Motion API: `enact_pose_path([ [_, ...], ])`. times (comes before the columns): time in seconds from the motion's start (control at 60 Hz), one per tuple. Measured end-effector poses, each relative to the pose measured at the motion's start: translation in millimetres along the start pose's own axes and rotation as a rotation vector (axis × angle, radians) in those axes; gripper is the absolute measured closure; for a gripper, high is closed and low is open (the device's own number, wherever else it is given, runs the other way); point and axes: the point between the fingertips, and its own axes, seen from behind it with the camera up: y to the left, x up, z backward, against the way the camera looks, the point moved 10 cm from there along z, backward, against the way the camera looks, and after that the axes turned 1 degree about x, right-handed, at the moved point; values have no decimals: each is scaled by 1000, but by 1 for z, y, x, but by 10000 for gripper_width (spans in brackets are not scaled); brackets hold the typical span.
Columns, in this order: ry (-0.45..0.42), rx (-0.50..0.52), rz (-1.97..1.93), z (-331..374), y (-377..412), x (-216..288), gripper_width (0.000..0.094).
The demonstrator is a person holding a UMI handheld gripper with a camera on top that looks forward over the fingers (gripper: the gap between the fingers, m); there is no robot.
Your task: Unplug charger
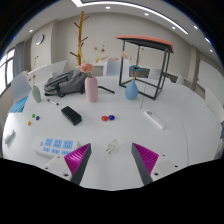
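Note:
My gripper (112,160) is open, its two magenta pads (78,158) wide apart, held above a white table (120,130). A small white object (111,147), too small to identify, lies on the table just ahead of the fingers, between their tips and touching neither. A white oblong block (155,118), possibly a charger or power strip, lies further ahead to the right. I cannot make out a cable or plug on it. Nothing is held between the fingers.
Beyond the fingers lie a flat black object (71,114), small coloured pieces (108,117), a pink cylinder (91,90), a blue vase (131,90) and a grey bag (65,82). A dark-framed stand (145,60) and a wooden rack (79,40) rise at the back. A printed sheet (55,146) lies left.

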Motion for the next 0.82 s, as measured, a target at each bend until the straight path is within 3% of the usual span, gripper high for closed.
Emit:
enact_pose_path([
  [0.217,52,57,-6,153,9,13,86],
  [0.35,60,43,7,211,8,9,86],
  [0.817,55,19,7,225,19,-3,86],
])
